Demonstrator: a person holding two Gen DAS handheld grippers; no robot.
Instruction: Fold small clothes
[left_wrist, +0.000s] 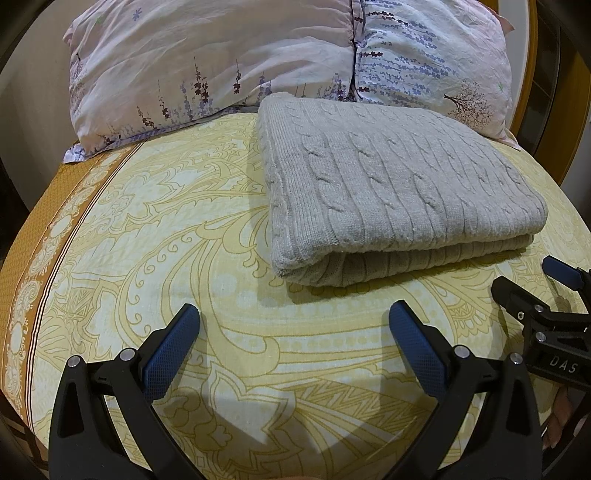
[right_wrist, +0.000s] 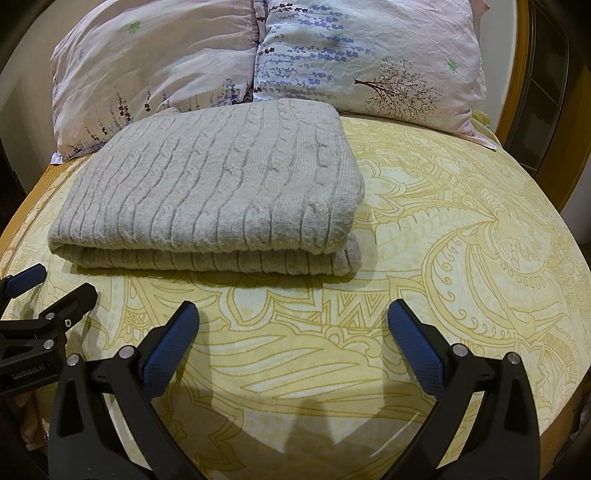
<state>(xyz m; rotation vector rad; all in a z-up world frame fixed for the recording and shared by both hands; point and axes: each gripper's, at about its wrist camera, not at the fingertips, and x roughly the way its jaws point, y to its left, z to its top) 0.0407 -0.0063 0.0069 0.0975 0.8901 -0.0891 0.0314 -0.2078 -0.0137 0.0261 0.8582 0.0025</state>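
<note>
Folded grey sweater (left_wrist: 391, 192) lies flat, fold toward both splayed grippers.

Bedroom in a home. Bed (left_wrist: 184, 229) with a yellow paisley sheet runs under and ahead of the jaws; a brown patterned border edges it far to their left in the left wrist view. Two floral pillows (left_wrist: 221, 70) lean at the head of the bed, well beyond the jaws, printed with lavender sprigs and a small tree. Wooden headboard (right_wrist: 517, 85) curves up behind the pillows at the right. Folded grey knit (right_wrist: 214, 184) lies on the sheet between jaws and pillows.
</note>
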